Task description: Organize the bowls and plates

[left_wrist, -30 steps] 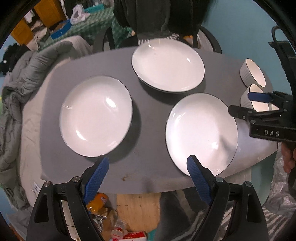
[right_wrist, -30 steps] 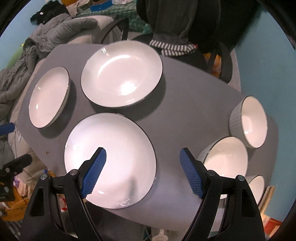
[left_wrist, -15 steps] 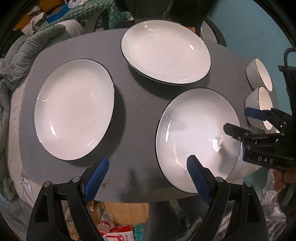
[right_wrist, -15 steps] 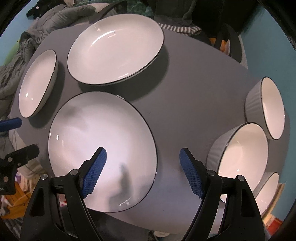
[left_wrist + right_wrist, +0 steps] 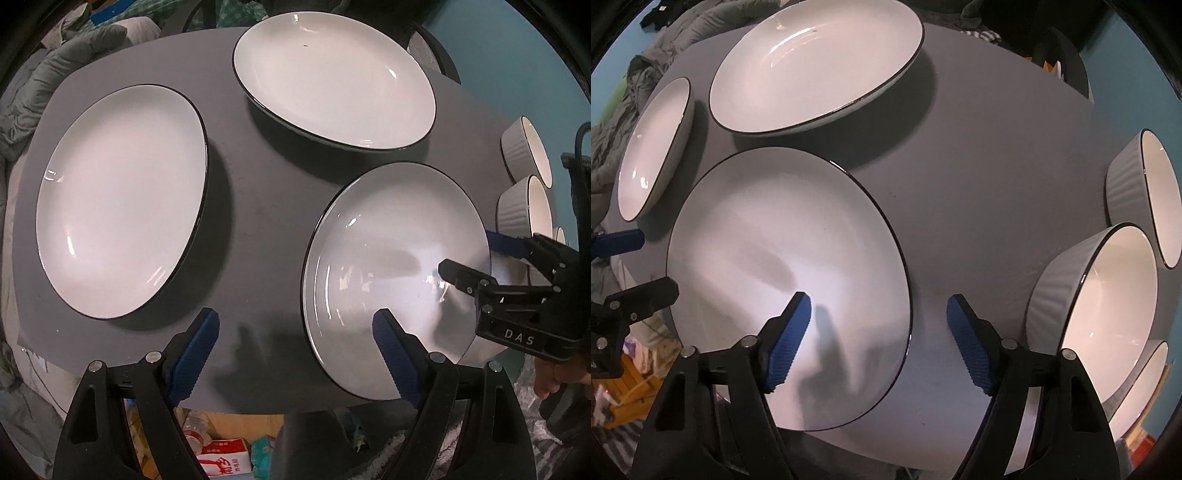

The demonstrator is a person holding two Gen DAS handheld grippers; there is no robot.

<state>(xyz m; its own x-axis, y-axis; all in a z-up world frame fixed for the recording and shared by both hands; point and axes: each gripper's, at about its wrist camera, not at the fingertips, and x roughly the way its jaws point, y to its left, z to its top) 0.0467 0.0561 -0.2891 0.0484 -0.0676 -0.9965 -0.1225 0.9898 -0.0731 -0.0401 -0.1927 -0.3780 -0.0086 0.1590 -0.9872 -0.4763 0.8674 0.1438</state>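
Three white plates with black rims lie on a grey table (image 5: 251,206): a left plate (image 5: 122,221), a far plate (image 5: 332,77) and a near plate (image 5: 391,273). Three white ribbed bowls stand at the table's right end (image 5: 1100,314). My left gripper (image 5: 291,350) is open and empty, low over the table's front edge between the left and near plates. My right gripper (image 5: 879,339) is open and empty; its jaws straddle the near plate's right rim (image 5: 798,280). It also shows in the left wrist view (image 5: 476,258).
A grey quilted jacket (image 5: 55,74) lies beyond the table's left end. Dark chairs (image 5: 428,48) stand behind the table. Cartons and bottles (image 5: 221,454) lie on the floor below the front edge. A teal wall is at the right.
Both grippers have moved forward and lower toward the table. The plates and bowls now look larger and closer. The right gripper's jaws have reached the near plate's rim. Both stay open.
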